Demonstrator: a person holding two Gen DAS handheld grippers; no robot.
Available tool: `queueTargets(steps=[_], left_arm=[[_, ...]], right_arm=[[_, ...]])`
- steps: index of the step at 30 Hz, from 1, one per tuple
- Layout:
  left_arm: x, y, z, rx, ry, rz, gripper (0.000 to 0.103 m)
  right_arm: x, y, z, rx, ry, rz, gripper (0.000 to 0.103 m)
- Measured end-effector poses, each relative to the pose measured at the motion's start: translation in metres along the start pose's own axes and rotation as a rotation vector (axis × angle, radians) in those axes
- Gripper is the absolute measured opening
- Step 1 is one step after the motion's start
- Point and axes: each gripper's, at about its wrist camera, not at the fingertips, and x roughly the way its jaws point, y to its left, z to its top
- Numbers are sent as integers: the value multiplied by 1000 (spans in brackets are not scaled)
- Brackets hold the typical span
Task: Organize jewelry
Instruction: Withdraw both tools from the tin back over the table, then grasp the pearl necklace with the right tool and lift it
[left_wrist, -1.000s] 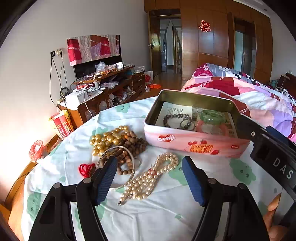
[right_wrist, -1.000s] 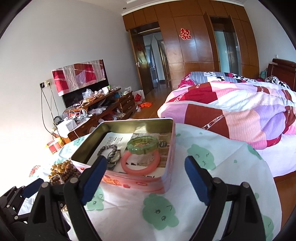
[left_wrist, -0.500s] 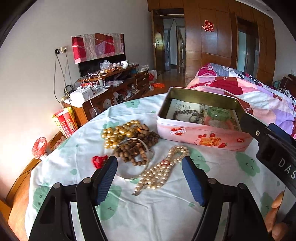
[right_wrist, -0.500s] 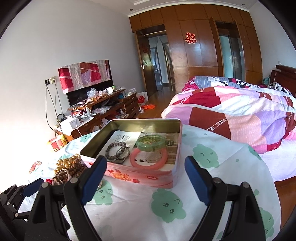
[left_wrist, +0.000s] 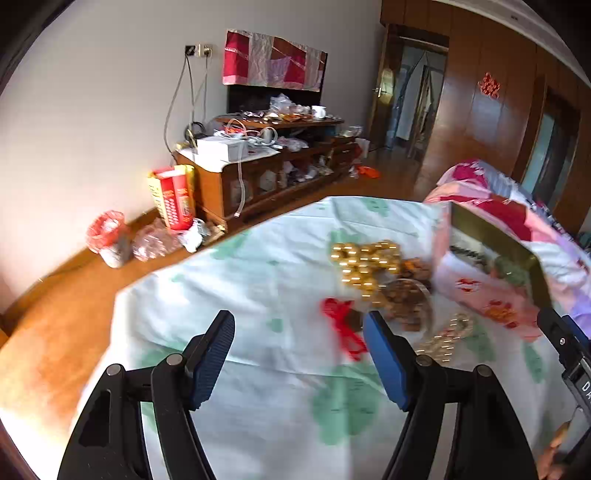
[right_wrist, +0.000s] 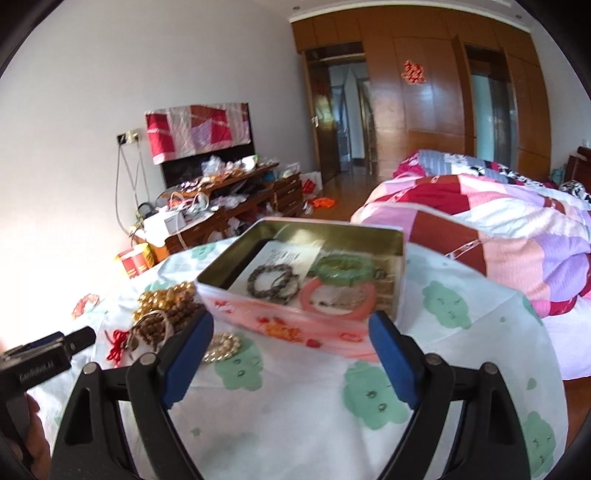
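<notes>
The left gripper (left_wrist: 299, 354) hangs over the near left part of the bench (left_wrist: 258, 280), its blue fingers (left_wrist: 212, 354) spread wide with only the green-patterned cloth between them, grasping nothing. The view is smeared by blur. To its right lie a red knotted cord (left_wrist: 341, 325), a pile of gold beads (left_wrist: 364, 264), brown wooden beads (left_wrist: 404, 299) and, nearer, a pearl string (left_wrist: 447, 341).

The right gripper (right_wrist: 291, 354) is likewise released, its fingers (right_wrist: 391, 363) apart and empty, poised just in front of the near wall of the pink tin (right_wrist: 295, 325). The tin stands open on the bench; inside it rest a dark bead bracelet (right_wrist: 273, 282), a green bangle (right_wrist: 345, 269) and a pink bangle (right_wrist: 338, 301), the green one overlapping the far edge of the pink. A quilted bed (right_wrist: 498, 221) lies far right.
</notes>
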Motion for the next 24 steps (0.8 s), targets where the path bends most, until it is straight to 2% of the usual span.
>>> queueTargets(steps=[1, 3, 6, 11, 12, 15, 20, 22, 23, 24], left_arm=[[1, 3, 0, 3, 1, 7, 72], [2, 10, 0, -8, 6, 5, 72], [4, 15, 0, -28, 21, -4, 72], [1, 11, 1, -9, 9, -3, 72], [0, 9, 0, -3, 8, -1, 72], [0, 9, 0, 4, 4, -2, 72], [0, 7, 0, 16, 6, -3, 72], [1, 5, 0, 21, 12, -5, 72], [2, 5, 0, 24, 16, -8, 72], [1, 4, -1, 29, 19, -10, 72]], right_arm=[[4, 3, -1, 3, 29, 20, 87], [14, 8, -4, 14, 91, 68, 72], [31, 23, -9, 9, 192, 116, 61], [56, 58, -15, -39, 300, 162, 59], [59, 62, -16, -46, 313, 164, 55], [77, 78, -18, -90, 369, 132, 50], [82, 84, -16, -119, 372, 131, 48], [81, 81, -17, -122, 375, 170, 37], [81, 80, -15, -122, 376, 195, 21], [81, 81, -15, -125, 380, 228, 17]])
